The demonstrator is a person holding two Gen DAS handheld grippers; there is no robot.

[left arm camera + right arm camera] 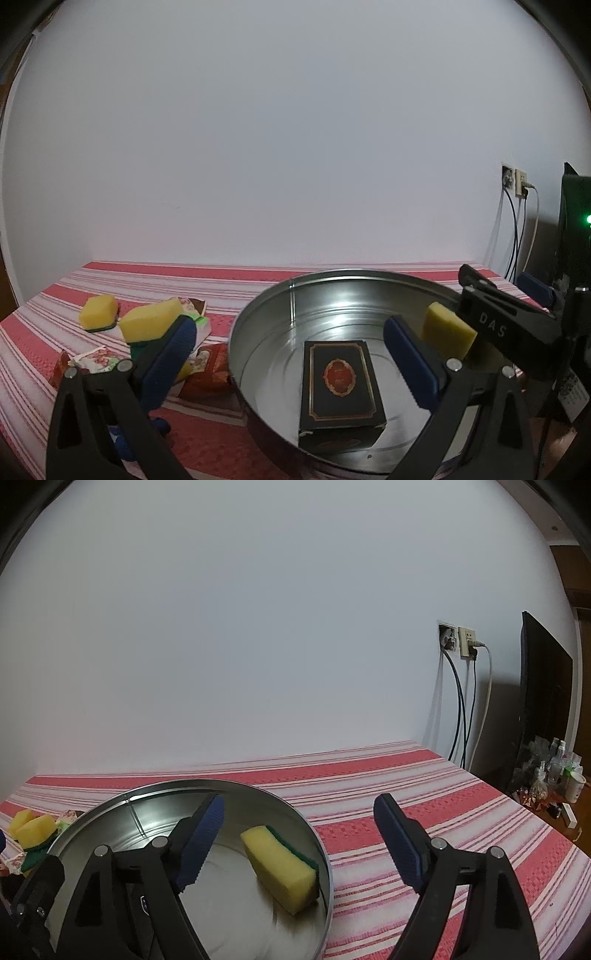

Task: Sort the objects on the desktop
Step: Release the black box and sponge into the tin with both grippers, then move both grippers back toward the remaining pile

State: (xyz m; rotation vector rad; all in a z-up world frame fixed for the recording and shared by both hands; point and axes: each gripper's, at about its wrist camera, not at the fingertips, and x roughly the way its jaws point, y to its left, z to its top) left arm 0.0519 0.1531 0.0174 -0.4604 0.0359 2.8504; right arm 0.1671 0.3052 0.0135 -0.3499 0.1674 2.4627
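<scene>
A round metal tin (pixel 258 325) stands on the red-striped cloth. Inside it a black box with a red emblem (pixel 340 384) lies flat. A yellow sponge with a green back (pixel 280 864) leans by the tin's right wall, also visible as the sponge (pixel 447 328) in the left wrist view. My left gripper (pixel 291 356) hangs open over the tin, empty, with the box below its gap. My right gripper (pixel 301 843) is open above the tin's rim (pixel 321 853); the sponge lies below, untouched. One of its fingers (pixel 495 321) reaches over the tin.
Left of the tin lie two more yellow sponges (pixel 98 312) (pixel 151 319) and several snack packets (pixel 207 373). Striped cloth (pixel 424 794) stretches right of the tin. Wall sockets with cables (pixel 465 642), a dark screen (pixel 543 709) and small bottles (pixel 554 771) are at the far right.
</scene>
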